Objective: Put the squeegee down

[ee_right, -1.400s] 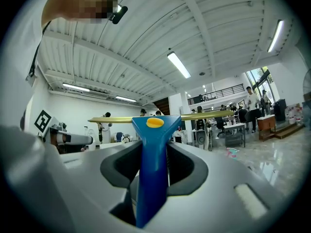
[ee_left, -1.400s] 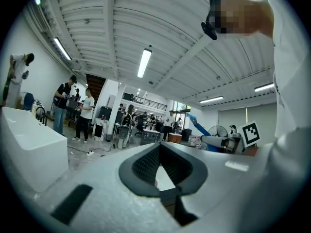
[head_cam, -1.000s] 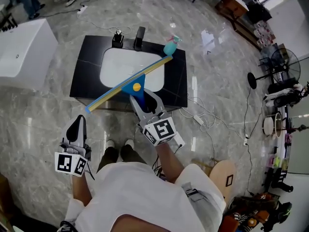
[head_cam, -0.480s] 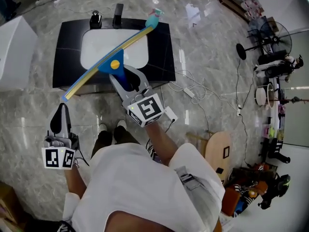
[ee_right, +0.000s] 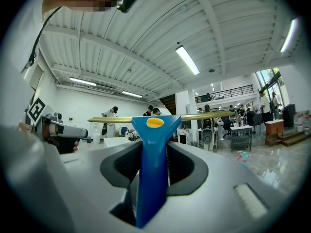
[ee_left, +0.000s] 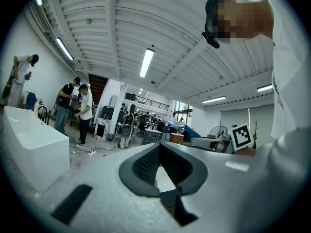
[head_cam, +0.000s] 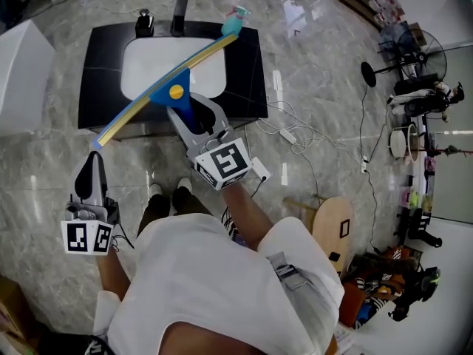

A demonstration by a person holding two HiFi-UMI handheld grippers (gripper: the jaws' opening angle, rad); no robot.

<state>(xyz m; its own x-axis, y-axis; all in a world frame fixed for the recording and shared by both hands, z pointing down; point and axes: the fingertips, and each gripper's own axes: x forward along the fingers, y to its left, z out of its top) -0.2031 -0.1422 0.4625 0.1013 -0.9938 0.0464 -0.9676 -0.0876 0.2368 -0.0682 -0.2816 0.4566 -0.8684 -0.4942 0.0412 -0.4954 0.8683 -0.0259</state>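
The squeegee (head_cam: pixel 174 95) has a blue handle with a yellow dot and a long yellow-edged blade. It hangs in the air over the front of the black sink counter (head_cam: pixel 100 72), its blade slanting from lower left to upper right. My right gripper (head_cam: pixel 191 120) is shut on the blue handle (ee_right: pixel 153 169), and the blade (ee_right: pixel 204 114) runs level across the right gripper view. My left gripper (head_cam: pixel 94 161) is held low at the left over the floor, shut with nothing in it (ee_left: pixel 160 152).
A white basin (head_cam: pixel 148 61) is set in the counter, with a faucet (head_cam: pixel 179 13), a dispenser (head_cam: pixel 144 24) and a teal spray bottle (head_cam: pixel 233 22) at its back edge. A white tub (head_cam: pixel 22 65) stands left. Cables (head_cam: pixel 295 135) trail on the marble floor at right.
The head view has swung, so the counter sits higher and further left in the picture. Both grippers hold their places and the squeegee stays gripped.
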